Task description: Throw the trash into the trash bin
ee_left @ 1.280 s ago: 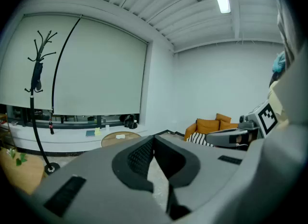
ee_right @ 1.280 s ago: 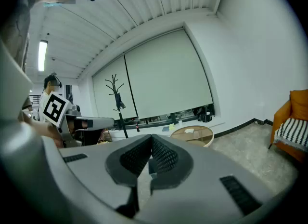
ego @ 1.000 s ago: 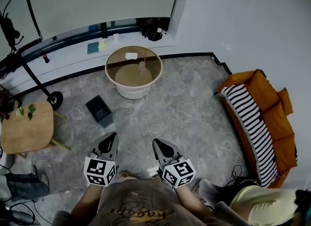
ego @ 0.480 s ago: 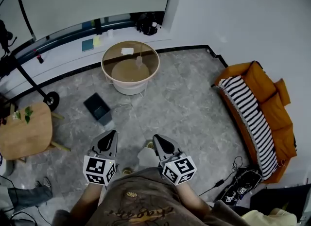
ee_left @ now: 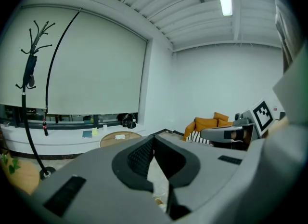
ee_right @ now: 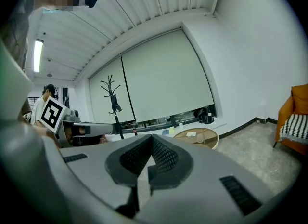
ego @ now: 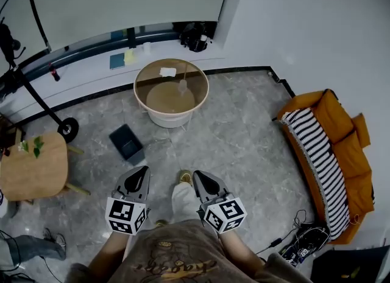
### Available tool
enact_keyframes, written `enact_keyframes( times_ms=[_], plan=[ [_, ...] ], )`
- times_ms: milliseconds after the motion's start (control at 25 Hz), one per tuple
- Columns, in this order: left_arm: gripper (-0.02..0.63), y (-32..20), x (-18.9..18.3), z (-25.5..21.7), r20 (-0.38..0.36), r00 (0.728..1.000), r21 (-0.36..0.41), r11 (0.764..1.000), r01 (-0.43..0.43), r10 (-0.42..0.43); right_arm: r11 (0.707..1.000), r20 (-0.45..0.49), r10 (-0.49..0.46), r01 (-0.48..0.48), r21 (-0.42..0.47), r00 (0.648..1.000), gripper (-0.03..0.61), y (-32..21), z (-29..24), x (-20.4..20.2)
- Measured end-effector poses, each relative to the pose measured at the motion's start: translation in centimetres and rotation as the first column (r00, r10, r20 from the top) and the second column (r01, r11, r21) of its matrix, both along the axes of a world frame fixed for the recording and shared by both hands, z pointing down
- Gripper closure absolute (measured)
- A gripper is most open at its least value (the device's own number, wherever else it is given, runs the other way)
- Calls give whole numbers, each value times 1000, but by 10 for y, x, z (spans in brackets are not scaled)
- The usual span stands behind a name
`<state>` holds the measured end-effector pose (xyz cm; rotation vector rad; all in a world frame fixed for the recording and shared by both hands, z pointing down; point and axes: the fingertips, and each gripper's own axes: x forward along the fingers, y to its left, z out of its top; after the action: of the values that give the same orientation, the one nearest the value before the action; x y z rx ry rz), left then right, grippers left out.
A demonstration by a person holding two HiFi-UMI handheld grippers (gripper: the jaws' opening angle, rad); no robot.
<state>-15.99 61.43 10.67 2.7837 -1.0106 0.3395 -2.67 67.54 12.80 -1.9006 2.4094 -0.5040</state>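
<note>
The dark square trash bin (ego: 127, 142) stands open-topped on the grey stone floor, ahead and slightly left of my left gripper (ego: 142, 170). A white crumpled paper (ego: 166, 71) and a small clear item (ego: 182, 84) lie on the round glass-topped table (ego: 144, 96) farther ahead. My right gripper (ego: 197, 176) is level with the left one, about a foot's width apart. Both are shut and hold nothing. The left gripper view shows its jaws (ee_left: 153, 138) closed tip to tip, the table (ee_left: 120, 137) beyond. The right gripper (ee_right: 151, 138) also has its pads together.
A wooden side table (ego: 30, 166) stands at the left, with a wheeled stand (ego: 67, 128) behind it. An orange sofa with a striped blanket (ego: 323, 154) lines the right wall; cables (ego: 298, 242) lie near it. A low window ledge (ego: 91, 59) runs behind the round table.
The person has stepped forward: a leg and shoe now show between the grippers. Both grippers stay shut and side by side. The seated person at the lower right has left the view.
</note>
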Motion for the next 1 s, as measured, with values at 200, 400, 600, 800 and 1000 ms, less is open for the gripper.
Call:
enact_keyframes(
  times_ms=[200,400,600,800,1000],
  plan=[
    [595,-41,12,1,-5,1000,-1,1000,10,-10,1000,-2,-3,3,-9,1000,561,-41,4,13],
    [595,-80,36,1,-16,1000,-7,1000,2,-3,1000,6,-2,2,-9,1000,561,-81,5,32],
    [595,-122,66,-3,-5,1000,-12,1000,-26,26,1000,19,9,-9,-9,1000,561,-125,2,58],
    [595,-163,90,-6,3,1000,-32,999,-25,25,1000,31,8,-7,-14,1000,561,-171,-5,86],
    [595,-199,120,-9,-7,1000,-41,999,4,-4,1000,33,-23,23,-16,999,561,-209,-8,118]
  ],
)
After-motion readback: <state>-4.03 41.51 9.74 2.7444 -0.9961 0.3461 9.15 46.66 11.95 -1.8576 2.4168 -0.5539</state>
